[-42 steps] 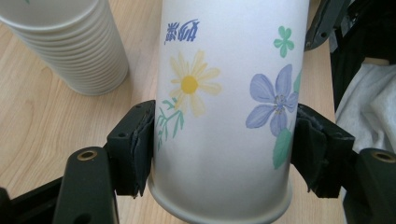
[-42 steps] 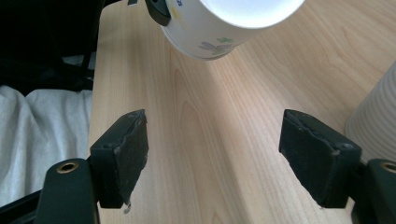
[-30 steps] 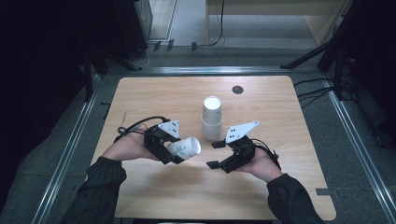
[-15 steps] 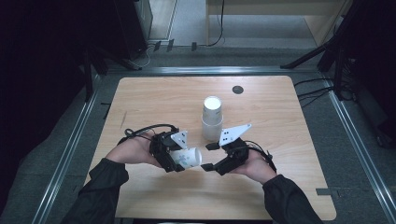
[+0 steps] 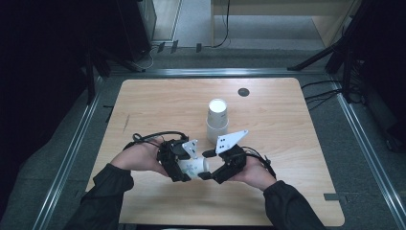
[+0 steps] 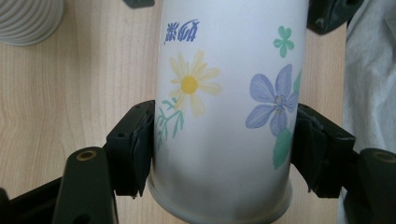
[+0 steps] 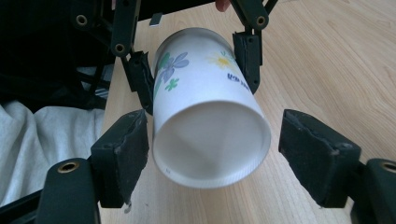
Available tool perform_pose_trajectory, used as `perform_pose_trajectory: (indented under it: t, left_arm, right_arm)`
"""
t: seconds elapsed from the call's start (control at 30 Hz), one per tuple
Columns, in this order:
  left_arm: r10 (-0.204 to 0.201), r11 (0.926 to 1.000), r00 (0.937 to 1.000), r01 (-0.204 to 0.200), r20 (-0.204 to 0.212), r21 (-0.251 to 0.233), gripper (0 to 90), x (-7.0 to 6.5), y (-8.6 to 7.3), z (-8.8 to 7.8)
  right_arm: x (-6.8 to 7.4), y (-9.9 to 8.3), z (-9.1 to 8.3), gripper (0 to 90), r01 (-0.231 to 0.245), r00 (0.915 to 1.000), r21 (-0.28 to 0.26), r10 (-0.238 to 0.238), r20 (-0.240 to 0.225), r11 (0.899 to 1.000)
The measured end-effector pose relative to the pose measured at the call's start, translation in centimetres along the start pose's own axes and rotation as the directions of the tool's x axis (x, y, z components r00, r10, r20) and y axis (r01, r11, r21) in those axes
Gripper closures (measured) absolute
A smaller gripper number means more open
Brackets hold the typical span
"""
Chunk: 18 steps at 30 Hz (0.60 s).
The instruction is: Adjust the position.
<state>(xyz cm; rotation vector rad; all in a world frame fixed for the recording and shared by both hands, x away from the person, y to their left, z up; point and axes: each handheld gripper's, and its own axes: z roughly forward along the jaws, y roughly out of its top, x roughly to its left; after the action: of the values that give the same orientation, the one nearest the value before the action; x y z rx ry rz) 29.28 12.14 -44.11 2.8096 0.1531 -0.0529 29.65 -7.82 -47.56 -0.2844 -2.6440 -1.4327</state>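
High view: left tool (image 5: 189,168) clamps the flowered paper cup (image 5: 194,167) sideways just above the worktop (image 5: 287,124), near its front edge. Right tool (image 5: 207,165) sits at the cup's closed bottom end, jaws apart on either side of it, one pad right at the cup, the other clear, not gripping. Stacked white cups (image 5: 217,120) stand behind

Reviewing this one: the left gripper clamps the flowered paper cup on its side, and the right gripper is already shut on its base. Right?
Not quite. In the right gripper view the right gripper is open: its jaws flank the base without pressing it. The left gripper does clamp the flowered paper cup.
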Motion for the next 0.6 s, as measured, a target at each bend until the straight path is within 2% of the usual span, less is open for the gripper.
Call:
perform_pose_trajectory:
  t: [0.17, 0.33, 0.6]
  left_arm:
    - [0.006, 1.0000, 0.9999, -0.006, -0.008, 0.003, 29.2, -0.18, 0.25, 0.23]
    - [0.020, 0.9998, 0.9998, -0.020, 0.002, 0.008, 29.3, -0.29, 0.32, 0.51]
    - [0.015, 0.9999, 0.9999, -0.015, -0.006, 0.006, 29.4, -0.33, 0.29, 0.46]
  right_arm:
    - [0.27, 0.04, 0.55, 26.9, 0.032, 0.9995, 0.015, -0.032, 0.000, 0.999]
    - [0.35, 0.05, 0.90, 28.4, 0.040, 0.9992, 0.034, -0.039, -0.007, 0.999]
    - [0.39, 0.01, 1.01, 34.6, 0.052, 0.9986, 0.055, -0.051, -0.014, 0.997]
